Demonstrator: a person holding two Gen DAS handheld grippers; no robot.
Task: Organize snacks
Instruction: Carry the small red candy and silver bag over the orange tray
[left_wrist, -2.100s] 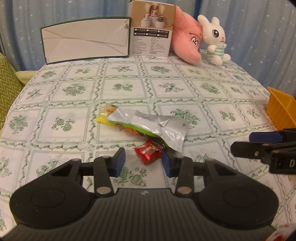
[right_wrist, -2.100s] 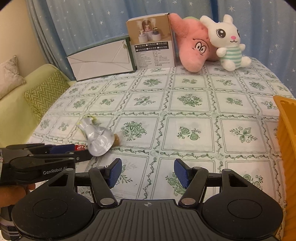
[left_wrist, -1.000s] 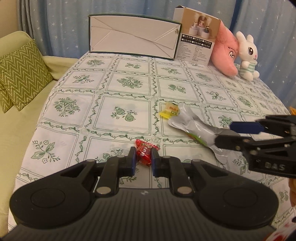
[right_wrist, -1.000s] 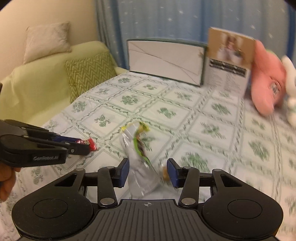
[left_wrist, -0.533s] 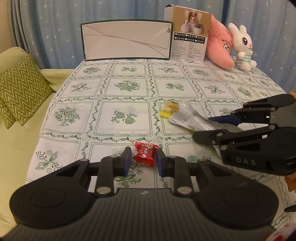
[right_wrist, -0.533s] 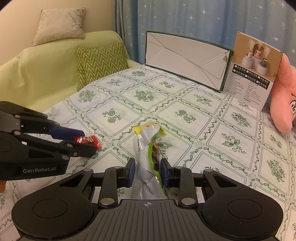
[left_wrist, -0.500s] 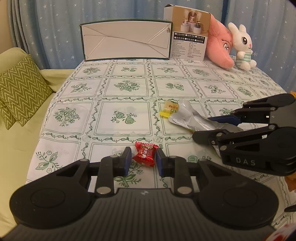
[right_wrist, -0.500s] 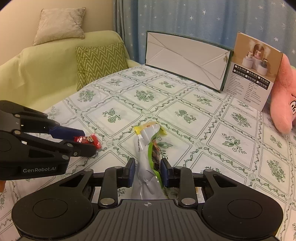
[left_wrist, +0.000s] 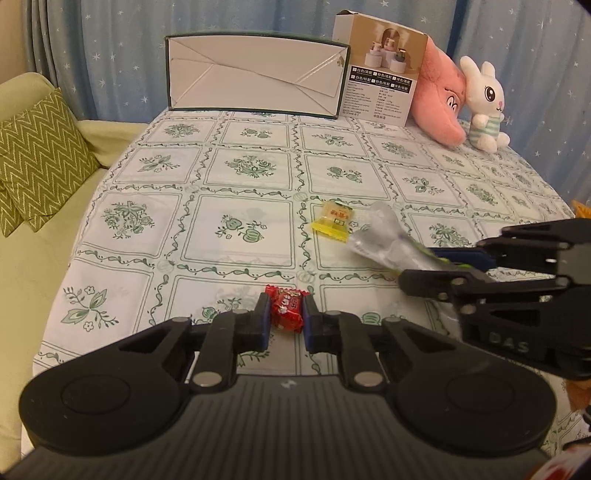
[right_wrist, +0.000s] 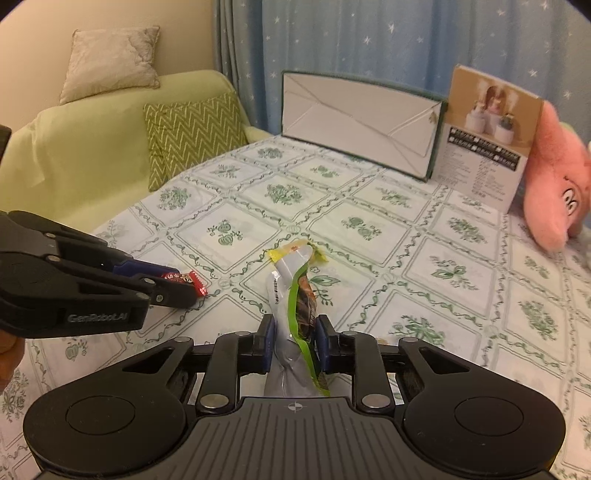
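Note:
My left gripper (left_wrist: 284, 317) is shut on a small red candy (left_wrist: 287, 309), held just above the tablecloth; both also show in the right wrist view, gripper (right_wrist: 173, 286) and candy (right_wrist: 186, 280). My right gripper (right_wrist: 294, 338) is shut on a silver and green snack pouch (right_wrist: 295, 291), which sticks out forward between the pads. The pouch (left_wrist: 384, 243) and right gripper (left_wrist: 443, 267) also show in the left wrist view. A small yellow snack packet (left_wrist: 333, 220) lies on the table beyond the pouch tip.
A white open box (left_wrist: 255, 83) and a printed carton (left_wrist: 380, 88) stand at the table's far edge, beside a pink plush (left_wrist: 443, 107) and a white bunny (left_wrist: 484, 107). A green sofa with a zigzag cushion (right_wrist: 192, 133) is to the left. An orange bin edge (left_wrist: 581, 206) shows far right.
Both grippers have closed tighter on their snacks and lifted them slightly. The pouch now stands off the table and uncovers the yellow packet.

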